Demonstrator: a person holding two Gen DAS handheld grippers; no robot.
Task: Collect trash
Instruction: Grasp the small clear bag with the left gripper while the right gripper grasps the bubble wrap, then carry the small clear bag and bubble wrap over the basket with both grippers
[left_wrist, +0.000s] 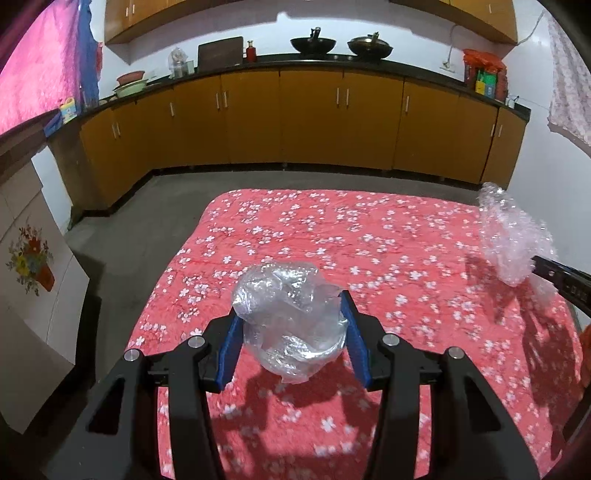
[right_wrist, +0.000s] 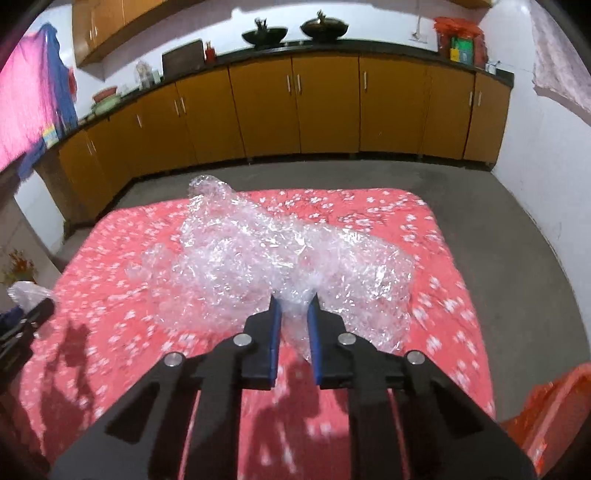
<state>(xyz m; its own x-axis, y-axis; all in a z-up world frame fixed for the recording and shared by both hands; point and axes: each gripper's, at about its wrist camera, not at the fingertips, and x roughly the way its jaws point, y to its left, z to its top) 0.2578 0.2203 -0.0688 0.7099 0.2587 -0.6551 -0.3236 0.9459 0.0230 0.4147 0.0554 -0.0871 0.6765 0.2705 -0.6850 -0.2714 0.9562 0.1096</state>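
My left gripper (left_wrist: 290, 306) is shut on a crumpled clear plastic bag (left_wrist: 291, 317), held above a red floral bedspread (left_wrist: 332, 229). My right gripper (right_wrist: 294, 301) is shut on a big sheet of bubble wrap (right_wrist: 258, 258), which hangs out in front of it over the bedspread (right_wrist: 424, 229). In the left wrist view the bubble wrap (left_wrist: 513, 236) and part of the right gripper show at the right edge. In the right wrist view the clear plastic bag (right_wrist: 27, 293) and the left gripper show at the left edge.
Orange kitchen cabinets (left_wrist: 310, 118) under a dark counter run along the far wall, with two woks (left_wrist: 313, 44) on top. Grey floor (left_wrist: 147, 221) lies between bed and cabinets. An orange bag (right_wrist: 546, 413) sits at the lower right. A white panel with flowers (left_wrist: 33, 258) stands left.
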